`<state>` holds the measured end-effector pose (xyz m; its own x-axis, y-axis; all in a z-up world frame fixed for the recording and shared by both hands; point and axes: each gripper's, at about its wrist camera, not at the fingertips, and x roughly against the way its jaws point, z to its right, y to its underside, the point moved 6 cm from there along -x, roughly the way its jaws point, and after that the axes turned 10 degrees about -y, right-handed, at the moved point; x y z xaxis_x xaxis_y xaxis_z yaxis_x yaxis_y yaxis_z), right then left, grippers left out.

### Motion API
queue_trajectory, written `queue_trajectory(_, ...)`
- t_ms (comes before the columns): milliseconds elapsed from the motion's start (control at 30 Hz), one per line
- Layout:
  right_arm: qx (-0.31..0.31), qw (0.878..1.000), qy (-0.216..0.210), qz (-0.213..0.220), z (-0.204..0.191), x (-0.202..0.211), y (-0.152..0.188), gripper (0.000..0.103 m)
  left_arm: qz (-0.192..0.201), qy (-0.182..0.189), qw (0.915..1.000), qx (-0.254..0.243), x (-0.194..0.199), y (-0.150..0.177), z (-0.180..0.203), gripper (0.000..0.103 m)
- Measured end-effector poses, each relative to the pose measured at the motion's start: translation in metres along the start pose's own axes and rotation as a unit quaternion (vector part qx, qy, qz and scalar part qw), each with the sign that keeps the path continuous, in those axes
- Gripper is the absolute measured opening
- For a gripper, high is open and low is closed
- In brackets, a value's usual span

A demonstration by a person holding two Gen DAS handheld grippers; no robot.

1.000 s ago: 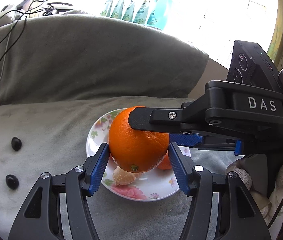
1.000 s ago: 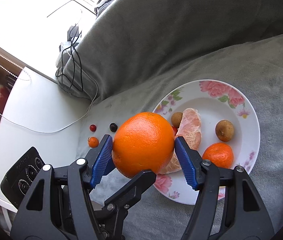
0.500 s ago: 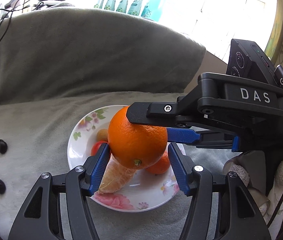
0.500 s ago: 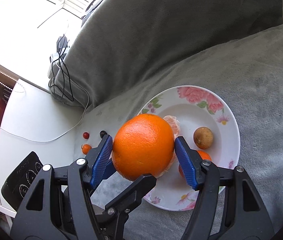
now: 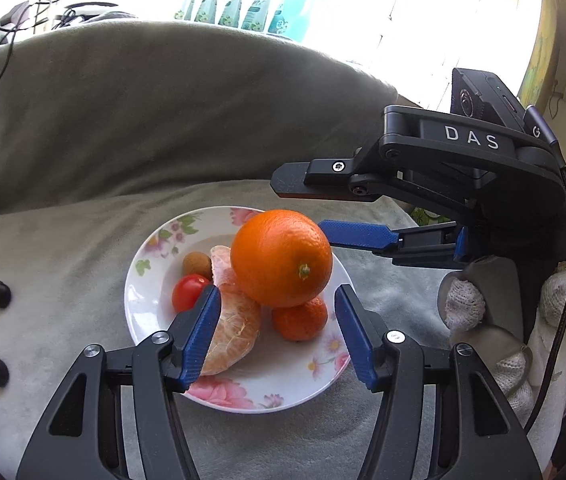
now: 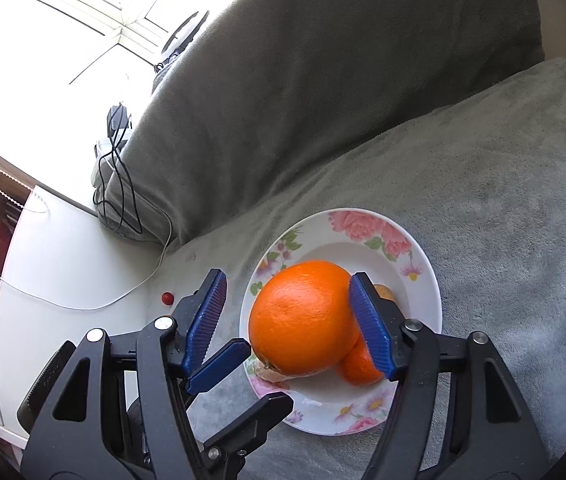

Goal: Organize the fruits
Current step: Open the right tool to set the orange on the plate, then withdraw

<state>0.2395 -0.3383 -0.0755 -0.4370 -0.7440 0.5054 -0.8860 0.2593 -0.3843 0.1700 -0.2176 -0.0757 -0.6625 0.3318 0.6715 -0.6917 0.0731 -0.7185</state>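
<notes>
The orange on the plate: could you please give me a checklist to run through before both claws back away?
1. Orange on the floral plate: ok; it is perched on the peeled citrus piece and the mandarin.
2. Orange steady on that stack: cannot tell.
3. Left claw clear of the orange: ok; its pads stop short of it.
4. Right claw clear: cannot tell; one pad stands apart from the orange, the other is against or very near it.
5. All fruit collected: not ok; two dark fruits lie on the grey blanket.
</notes>
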Motion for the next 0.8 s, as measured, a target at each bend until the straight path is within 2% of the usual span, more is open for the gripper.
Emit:
queue_trajectory(100,-0.002,1.0,-0.001,-0.001,0.002,0.003,0.001,0.068,0.001,0.0,1.0,0.002,0.005,0.002,-0.002,0.059)
queue_trajectory(467,0.049,0.998,0.037,0.027,-0.014,0.021,0.005,0.068,0.008,-0.001,1.0,0.0,0.022,0.004,-0.004,0.059)
queue_trajectory(500,0.054,0.997,0.039,0.029,-0.016,0.022,0.006,0.069,0.008,-0.002,1.0,0.0,0.023,0.004,-0.005,0.059)
queue_trajectory(533,0.059,0.997,0.039,0.031,-0.018,0.024,0.008,0.075,0.009,-0.004,1.0,0.0,0.025,0.004,-0.006,0.059)
queue_trajectory(567,0.064,0.996,0.041,0.035,-0.02,0.025,0.009,0.078,0.009,-0.005,0.9999,0.0,0.027,0.004,-0.006,0.06)
queue_trajectory(800,0.095,0.992,0.056,0.053,-0.033,0.036,0.018,0.079,0.017,-0.014,0.9998,0.002,0.042,0.008,-0.01,0.069)
